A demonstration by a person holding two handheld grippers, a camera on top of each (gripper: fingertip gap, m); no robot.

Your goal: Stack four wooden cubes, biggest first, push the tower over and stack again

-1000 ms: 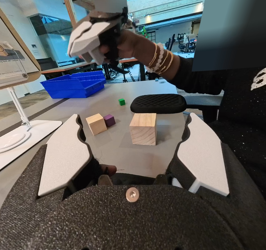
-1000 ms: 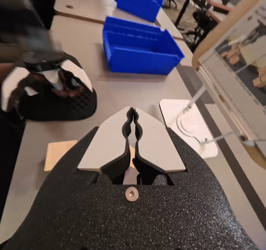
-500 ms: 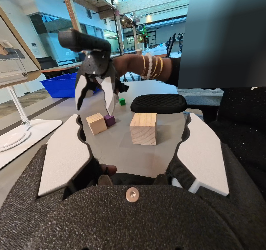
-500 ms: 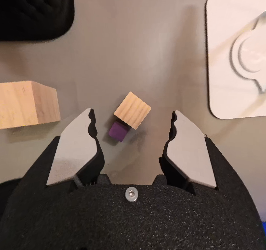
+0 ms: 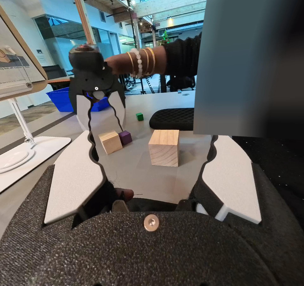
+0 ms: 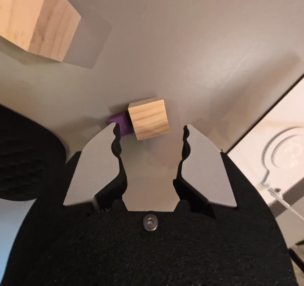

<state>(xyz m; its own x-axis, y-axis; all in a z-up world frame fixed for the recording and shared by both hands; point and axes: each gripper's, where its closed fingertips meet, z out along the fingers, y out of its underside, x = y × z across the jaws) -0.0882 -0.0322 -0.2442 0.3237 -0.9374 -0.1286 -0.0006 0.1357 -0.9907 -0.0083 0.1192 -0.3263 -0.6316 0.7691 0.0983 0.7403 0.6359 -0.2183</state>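
Your right gripper (image 6: 151,126) hangs fingers-down over the grey counter (image 6: 181,39) with its jaws partly apart and nothing between them; the small wooden cube (image 6: 148,119) sits just ahead of the tips, touching the purple cube (image 6: 120,123) at its side. One fingertip (image 6: 113,126) lies over the purple cube's edge, so if you mean to take the wooden cube, I'd judge you should shift toward the white stand base (image 6: 271,146) until both pads straddle the wood alone, then square the pads to its flat faces before closing. Your left gripper (image 5: 151,140) rests low, spread wide and holding nothing, with the large wooden block (image 5: 164,148) nearest, standing free ahead of it. The left wrist view shows what the right cannot: the green cube (image 5: 139,116), the blue bin (image 5: 65,100), the black pad (image 5: 172,118), and how high your right gripper's tips stand above the cubes. The right wrist view alone shows the cubes from above.
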